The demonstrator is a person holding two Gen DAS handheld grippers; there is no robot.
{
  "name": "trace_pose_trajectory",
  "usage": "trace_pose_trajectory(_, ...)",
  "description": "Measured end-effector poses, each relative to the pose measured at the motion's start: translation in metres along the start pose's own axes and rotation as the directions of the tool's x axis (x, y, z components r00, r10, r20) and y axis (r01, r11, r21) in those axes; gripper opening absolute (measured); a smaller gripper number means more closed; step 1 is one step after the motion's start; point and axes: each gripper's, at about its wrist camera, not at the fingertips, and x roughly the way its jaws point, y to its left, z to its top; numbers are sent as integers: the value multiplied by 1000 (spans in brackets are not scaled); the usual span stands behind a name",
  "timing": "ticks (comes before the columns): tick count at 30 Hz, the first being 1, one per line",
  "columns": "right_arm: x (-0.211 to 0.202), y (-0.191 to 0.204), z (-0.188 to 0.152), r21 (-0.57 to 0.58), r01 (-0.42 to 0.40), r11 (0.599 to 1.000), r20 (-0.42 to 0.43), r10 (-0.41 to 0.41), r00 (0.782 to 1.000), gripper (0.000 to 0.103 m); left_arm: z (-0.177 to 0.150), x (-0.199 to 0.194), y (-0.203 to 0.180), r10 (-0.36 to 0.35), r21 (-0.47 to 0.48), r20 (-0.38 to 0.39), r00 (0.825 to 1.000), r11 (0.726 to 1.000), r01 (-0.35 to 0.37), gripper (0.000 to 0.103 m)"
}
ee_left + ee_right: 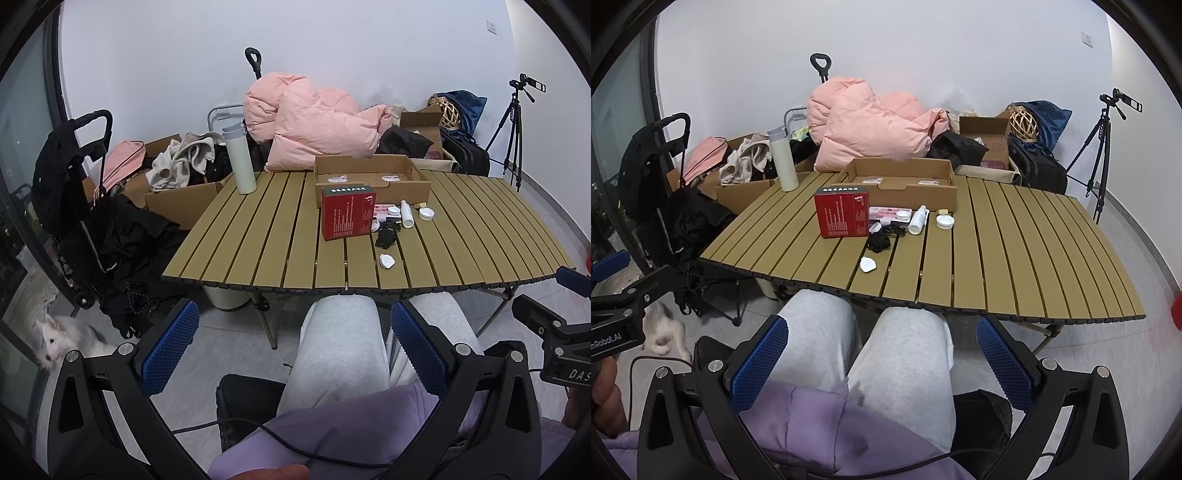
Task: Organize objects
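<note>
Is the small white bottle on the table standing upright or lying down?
Lying down. The small white bottle rests on its side on the slatted table, beside a loose white cap.

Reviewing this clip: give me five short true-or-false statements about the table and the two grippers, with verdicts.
1. Both grippers are open and hold nothing. True: the left gripper and the right gripper hang over the person's lap.
2. The red box lies inside the cardboard tray. False: it stands on the table, in front of the tray.
3. The small white bottle lies on its side. True.
4. The tall white flask is tipped over. False: it stands upright at the table's far left corner.
5. The tray is empty. False: two small packets lie in it.
</note>
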Motion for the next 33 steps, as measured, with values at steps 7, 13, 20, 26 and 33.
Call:
trace_pose_trajectory(7, 2, -1, 0, 6, -1, 1000, -5, 1, 1000, 103, -1, 2, 0, 1, 2, 1, 1000, 1000, -1, 103)
trace_pose_trajectory(13, 0, -1, 0, 9, 5, 1000, 5, -5, 1000, 103, -2, 2, 0, 0, 3, 1, 1000, 1000, 0, 103)
trace_pose_trajectory(20, 2, -2, 0, 13, 5, 1000, 1, -5, 1000, 103, -3, 3, 0, 2, 3, -2, 1000, 1000, -2, 103)
trace_pose_trajectory(26, 3, -3, -1, 16, -2, 1000, 15, 2, 1000, 103, -4, 9, 0, -8, -1, -18, 1000, 1000, 8, 103)
trace_pose_trajectory(33, 19, -20, 3, -16, 2, 1000, 136, 0, 991, 103, 3, 55, 9, -129, -42, -109, 986, 991, 125, 103)
